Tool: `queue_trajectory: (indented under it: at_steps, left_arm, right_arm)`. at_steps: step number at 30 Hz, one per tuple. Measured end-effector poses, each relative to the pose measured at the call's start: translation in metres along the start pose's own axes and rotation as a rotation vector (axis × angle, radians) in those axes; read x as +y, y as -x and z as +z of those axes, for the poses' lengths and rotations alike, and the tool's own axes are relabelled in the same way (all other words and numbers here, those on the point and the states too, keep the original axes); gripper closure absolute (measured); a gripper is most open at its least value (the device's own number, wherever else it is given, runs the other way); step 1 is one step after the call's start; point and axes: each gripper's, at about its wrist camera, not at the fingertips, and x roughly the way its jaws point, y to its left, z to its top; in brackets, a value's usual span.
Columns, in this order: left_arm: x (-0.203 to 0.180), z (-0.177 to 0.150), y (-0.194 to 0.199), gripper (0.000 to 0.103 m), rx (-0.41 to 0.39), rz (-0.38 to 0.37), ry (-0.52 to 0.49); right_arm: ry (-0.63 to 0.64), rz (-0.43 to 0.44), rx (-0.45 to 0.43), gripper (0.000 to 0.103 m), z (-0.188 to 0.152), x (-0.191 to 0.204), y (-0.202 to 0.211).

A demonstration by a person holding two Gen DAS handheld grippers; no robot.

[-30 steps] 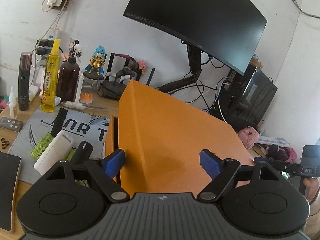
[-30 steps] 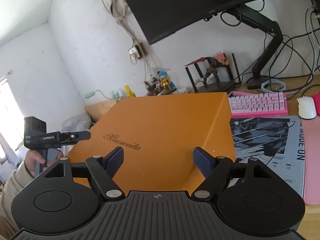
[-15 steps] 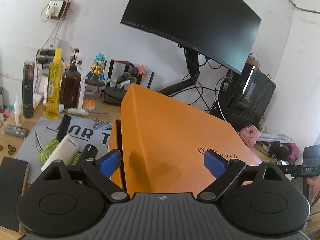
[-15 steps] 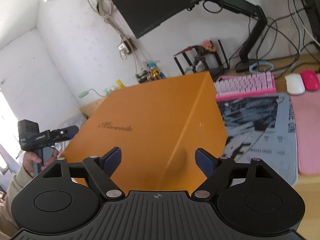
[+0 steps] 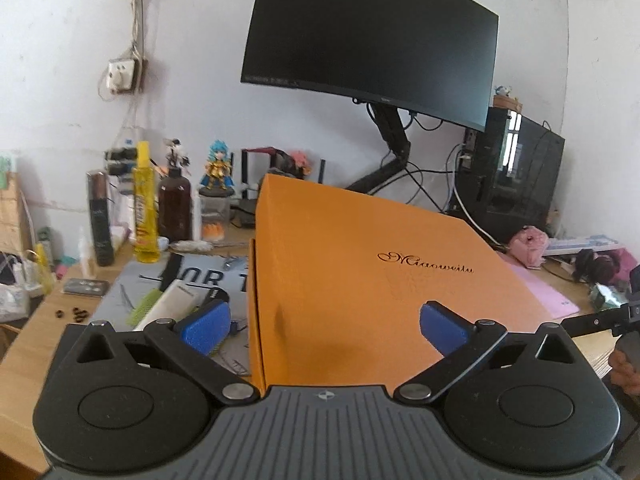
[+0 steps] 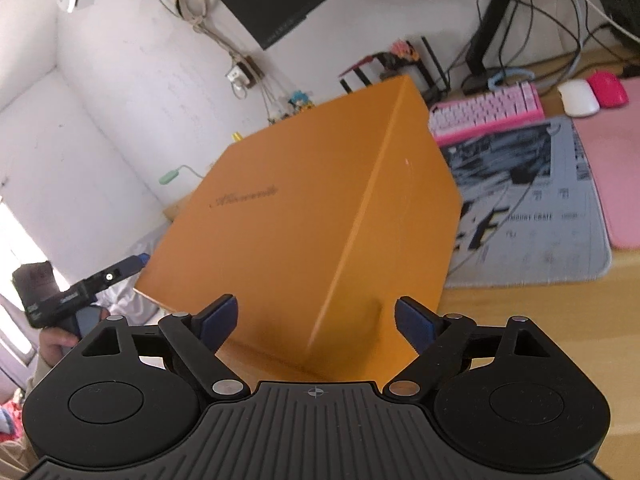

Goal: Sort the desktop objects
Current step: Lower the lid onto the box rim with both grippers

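A large orange box [image 5: 360,280] with script lettering on its lid fills the middle of the left wrist view and also shows in the right wrist view [image 6: 312,216]. It sits tilted, one end raised. My left gripper [image 5: 324,322] is open, its blue pads spread over the box's near corner. My right gripper [image 6: 316,318] is open at the opposite near corner. Whether the pads touch the box cannot be told. A white tube [image 5: 172,300], a green comb [image 5: 144,306] and a black cylinder lie on the grey mat left of the box.
Bottles [image 5: 144,204] and figurines [image 5: 218,170] stand at the back left. A monitor [image 5: 372,40] on an arm hangs above. A pink keyboard [image 6: 488,110], two mice [image 6: 578,98] and a pink pad [image 6: 616,160] lie to the right. A PC tower [image 5: 516,176] stands at far right.
Both grippers have drawn back and shifted around the orange box; more of its lettered lid shows in the left view, and its right side face shows in the right view. Both stay open.
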Motion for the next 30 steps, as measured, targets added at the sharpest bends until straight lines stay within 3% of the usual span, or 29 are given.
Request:
queue_trajectory:
  at_steps: [10,15,21,26,30]
  left_arm:
    - [0.011,-0.011,-0.011,0.0,0.052,-0.039,0.052]
    - [0.008,-0.012,-0.011,0.0,0.066,-0.067,0.024]
    - [0.002,-0.016,-0.01,0.002,0.068,-0.089,0.003]
    - [0.003,-0.017,-0.009,0.0,0.062,-0.091,0.015]
    - [0.008,-0.016,-0.012,0.0,0.059,-0.094,0.051]
  right_arm:
    - [-0.055,0.002,0.031,0.013,-0.009,-0.004,-0.009]
    - [-0.083,0.018,0.048,0.013,-0.01,-0.005,-0.012]
    - [-0.056,0.026,0.039,0.018,-0.01,0.003,-0.014]
    - [-0.024,0.011,0.013,0.027,-0.005,0.009,-0.007]
    - [0.001,0.012,-0.008,0.028,-0.001,0.015,-0.002]
